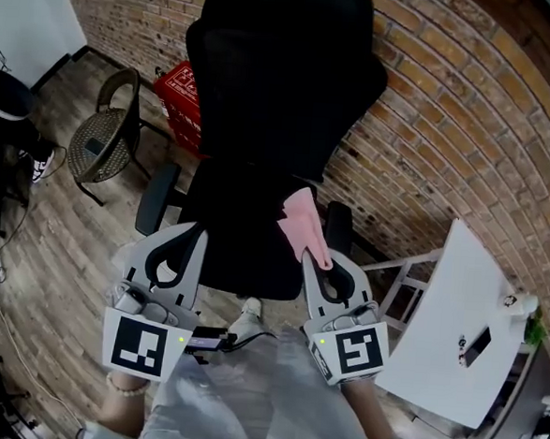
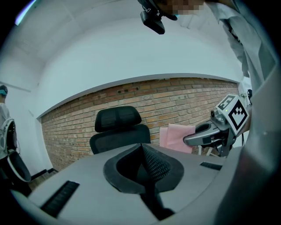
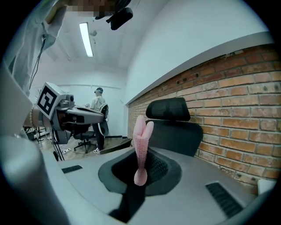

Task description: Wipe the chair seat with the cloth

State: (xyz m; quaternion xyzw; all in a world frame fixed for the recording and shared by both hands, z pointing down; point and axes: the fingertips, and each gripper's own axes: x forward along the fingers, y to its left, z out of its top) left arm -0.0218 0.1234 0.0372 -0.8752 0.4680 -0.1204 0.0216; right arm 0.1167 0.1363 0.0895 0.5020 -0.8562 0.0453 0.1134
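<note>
A black office chair (image 1: pixel 263 119) stands against the brick wall, its seat (image 1: pixel 240 244) just ahead of both grippers. My right gripper (image 1: pixel 312 256) is shut on a pink cloth (image 1: pixel 305 221), which hangs over the seat's right side near the armrest. In the right gripper view the cloth (image 3: pixel 141 145) sticks up, pinched between the jaws, with the chair (image 3: pixel 175 127) behind it. My left gripper (image 1: pixel 192 229) hovers at the seat's left front, jaws together with nothing between them. The left gripper view shows the chair (image 2: pixel 120 132), the cloth (image 2: pixel 175 137) and the right gripper (image 2: pixel 206 136).
A wicker chair (image 1: pixel 107 136) and a red crate (image 1: pixel 182 99) stand to the left by the brick wall (image 1: pixel 451 123). A white table (image 1: pixel 465 321) with a phone (image 1: pixel 477 345) is at the right. A person (image 3: pixel 97 103) stands far off by another chair.
</note>
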